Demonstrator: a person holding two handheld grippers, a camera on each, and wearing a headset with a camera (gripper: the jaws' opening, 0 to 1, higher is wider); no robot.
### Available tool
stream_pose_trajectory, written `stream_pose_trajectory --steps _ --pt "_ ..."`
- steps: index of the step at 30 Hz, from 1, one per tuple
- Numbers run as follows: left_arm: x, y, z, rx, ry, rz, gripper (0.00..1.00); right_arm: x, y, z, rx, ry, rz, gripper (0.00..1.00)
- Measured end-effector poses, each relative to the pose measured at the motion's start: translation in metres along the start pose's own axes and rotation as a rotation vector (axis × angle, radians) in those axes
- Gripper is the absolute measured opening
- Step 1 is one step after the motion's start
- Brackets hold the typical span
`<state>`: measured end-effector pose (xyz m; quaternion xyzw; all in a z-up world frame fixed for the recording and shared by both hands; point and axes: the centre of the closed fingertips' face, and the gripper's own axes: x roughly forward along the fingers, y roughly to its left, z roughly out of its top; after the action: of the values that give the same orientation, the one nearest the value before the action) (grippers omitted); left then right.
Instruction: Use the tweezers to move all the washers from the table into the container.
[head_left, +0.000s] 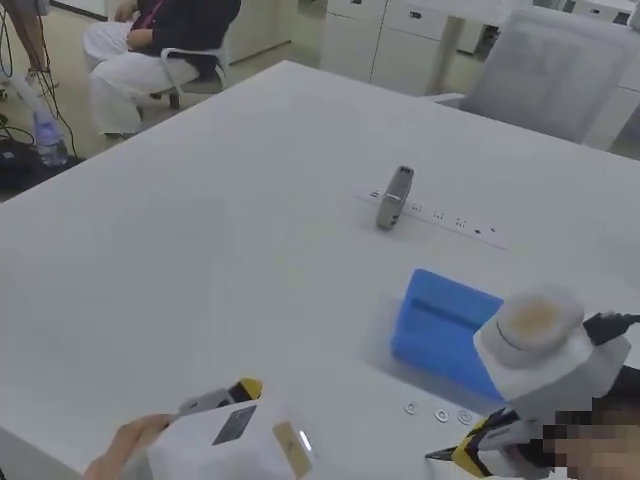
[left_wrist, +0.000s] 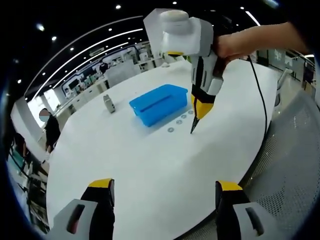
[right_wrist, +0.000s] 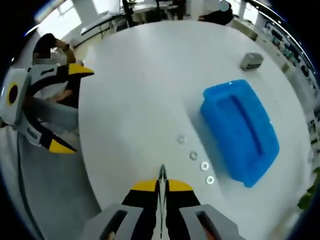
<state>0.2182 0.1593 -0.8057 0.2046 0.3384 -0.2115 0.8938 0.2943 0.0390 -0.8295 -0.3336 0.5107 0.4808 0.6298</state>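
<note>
Four washers (right_wrist: 193, 155) beside one blue box (right_wrist: 240, 130), near my bench (right_wrist: 130, 90) edge; left tongs (left_wrist: 165, 185) apart, right tongs (right_wrist: 161, 185) clamping tweezers (right_wrist: 162, 174).

**Room and furnishings**

Broad white table (head_left: 200, 250) with a socket strip (head_left: 440, 215) set in its top; grey chair (head_left: 560, 70) at the far edge; white cabinets (head_left: 390, 40) behind; beige floor (head_left: 65, 70); a person (head_left: 150, 40) seated at far left; bottle (head_left: 48, 140) beside the table's left edge; ceiling light strips (left_wrist: 100, 42) and small spot lamps overhead; grey mesh chair (left_wrist: 295, 165) beside the table.
</note>
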Motion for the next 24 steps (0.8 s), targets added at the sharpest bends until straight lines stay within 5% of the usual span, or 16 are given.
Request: stream_pose_trajectory --steps 8,12,16,24 --pt "0.000 0.000 0.000 0.004 -0.003 0.001 0.84 -0.016 0.003 -0.037 -0.086 0.187 0.043 0.01" --pt "0.000 0.000 0.000 0.006 -0.001 0.002 0.84 -0.013 0.003 -0.041 -0.086 0.213 0.049 0.01" --pt "0.000 0.001 -0.001 0.004 0.000 0.004 0.83 -0.012 0.005 -0.034 -0.086 0.202 0.037 0.01" --pt "0.000 0.000 -0.002 0.011 0.007 0.002 0.82 -0.006 0.004 -0.014 -0.020 0.056 0.018 0.01"
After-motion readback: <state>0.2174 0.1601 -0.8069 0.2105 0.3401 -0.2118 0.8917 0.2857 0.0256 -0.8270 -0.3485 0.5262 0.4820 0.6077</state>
